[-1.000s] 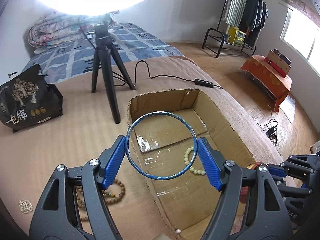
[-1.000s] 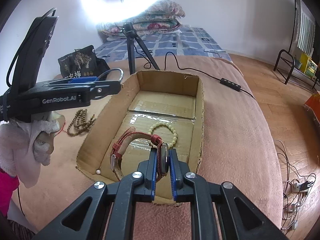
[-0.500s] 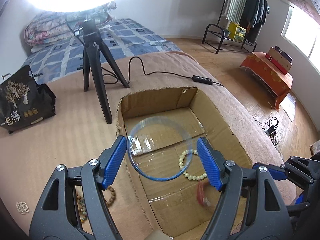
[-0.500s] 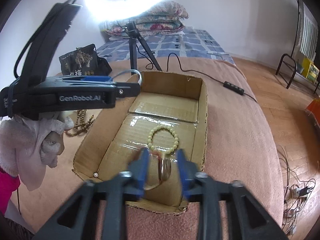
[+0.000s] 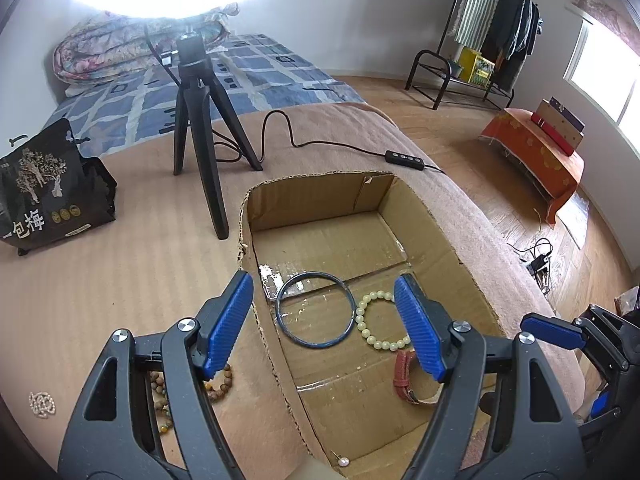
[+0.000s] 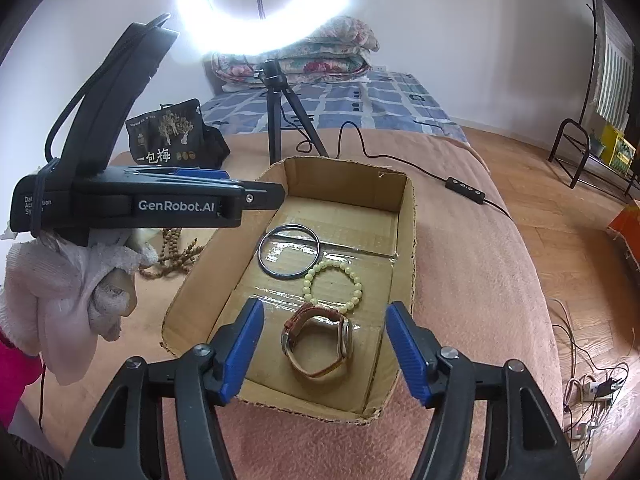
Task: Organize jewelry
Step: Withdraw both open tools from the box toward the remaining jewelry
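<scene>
An open cardboard box [image 5: 448, 248] [image 6: 406, 248] lies on the brown blanket. Inside lie a blue bangle [image 5: 315, 343] [image 6: 289, 275], a pale bead bracelet [image 5: 374, 334] [image 6: 356, 284] and a brown-strap watch [image 5: 404, 380] [image 6: 316, 340]. My left gripper [image 5: 324, 324] is open and empty above the box's left part. My right gripper [image 6: 326, 344] is open and empty above the watch at the box's near end. Brown wooden bead strings [image 5: 216, 384] [image 6: 176, 252] lie on the blanket left of the box. A small pearl [image 5: 343, 461] lies in the box's near corner.
A black tripod [image 5: 200, 120] [image 6: 280, 120] with a ring light stands behind the box, its cable and switch [image 5: 404, 159] running right. A black bag [image 5: 48, 196] [image 6: 172, 140] sits at the left. A small white bead cluster [image 5: 40, 404] lies on the blanket, far left.
My left gripper opened and the blue bangle dropped into the box. My right gripper opened and released the watch, which now lies on the box floor.
</scene>
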A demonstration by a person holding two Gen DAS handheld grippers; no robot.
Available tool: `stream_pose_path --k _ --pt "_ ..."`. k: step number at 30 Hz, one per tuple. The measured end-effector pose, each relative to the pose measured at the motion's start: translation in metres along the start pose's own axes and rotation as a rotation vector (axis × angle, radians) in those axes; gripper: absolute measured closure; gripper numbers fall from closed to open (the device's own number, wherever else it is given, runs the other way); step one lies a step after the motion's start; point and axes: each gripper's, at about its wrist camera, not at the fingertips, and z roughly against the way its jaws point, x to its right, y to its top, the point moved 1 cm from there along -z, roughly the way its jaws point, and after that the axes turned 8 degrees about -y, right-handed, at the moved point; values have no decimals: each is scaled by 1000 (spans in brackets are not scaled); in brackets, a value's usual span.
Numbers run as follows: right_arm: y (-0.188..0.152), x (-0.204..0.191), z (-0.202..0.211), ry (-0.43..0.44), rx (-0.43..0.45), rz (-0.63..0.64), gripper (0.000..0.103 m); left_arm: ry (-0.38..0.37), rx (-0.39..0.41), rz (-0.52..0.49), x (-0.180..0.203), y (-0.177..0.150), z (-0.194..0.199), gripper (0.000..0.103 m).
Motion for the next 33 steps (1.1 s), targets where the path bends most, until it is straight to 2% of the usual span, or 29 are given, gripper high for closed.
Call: stream_pose_path --k 8,14,19,26,33 --pt "-1 -8 14 1 25 6 25 1 34 -1 -2 -5 29 28" --pt "0 -23 26 15 49 33 15 40 69 -16 -12 -13 59 28" --pt "2 -41 32 27 71 66 2 69 96 -4 -32 -26 89 28" --pt "6 -62 36 65 92 72 0 189 109 -25 -66 -46 125 28" --pt "17 -86 35 71 95 121 0 228 103 35 -118 -76 159 28"
